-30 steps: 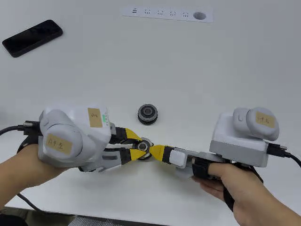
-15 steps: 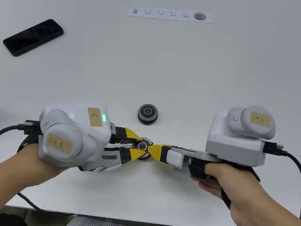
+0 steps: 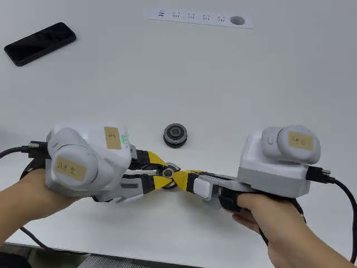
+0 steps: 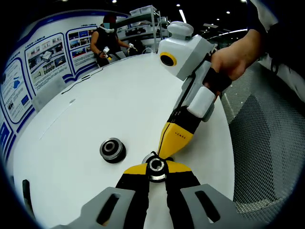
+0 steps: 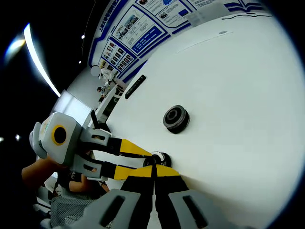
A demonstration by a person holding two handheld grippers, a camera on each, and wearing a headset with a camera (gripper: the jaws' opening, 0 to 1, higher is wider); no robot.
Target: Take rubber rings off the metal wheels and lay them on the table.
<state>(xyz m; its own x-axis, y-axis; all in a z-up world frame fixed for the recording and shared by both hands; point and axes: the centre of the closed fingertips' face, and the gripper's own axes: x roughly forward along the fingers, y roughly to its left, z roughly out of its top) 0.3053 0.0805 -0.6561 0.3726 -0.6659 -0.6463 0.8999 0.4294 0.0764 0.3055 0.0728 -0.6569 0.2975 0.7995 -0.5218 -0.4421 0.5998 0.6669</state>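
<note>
While clamped across its width in the left gripper (image 3: 163, 175), low over the near part of the table (image 3: 240, 84), reads as two materials in one. Rate the held wheel (image 3: 171, 170) as hard, dense for its size, slick on bare metal; rate the rubber ring (image 4: 148, 159) around its rim as light, soft, stretchy, grippy, not fragile but apt to snap back if lifted only partway. Best taken at the outer edge of the rubber alone, pinched thin and peeled sideways, with the wheel pinned meanwhile. Left jaws: closed on the wheel, one yellow tip against each side. Right gripper (image 3: 179, 177): jaws clenched tight together, tips touching the wheel's edge; cannot tell if pinching any rubber. Note a second wheel (image 3: 175, 135) lying flat farther out on the table, well apart from both grippers, dark ring seemingly on. From the head view, get the layout, a phone (image 3: 39, 43) far left and a power strip (image 3: 198, 17) at the far edge, but lose the contact point under the yellow tips. From the left gripper view, get the held wheel end-on, bright hub inside a dark band, with the right gripper meeting its upper edge. From the right gripper view, get the shut seam of its own jaws running up to the wheel and the left gripper's tips straddling it, with the second wheel beyond.
</note>
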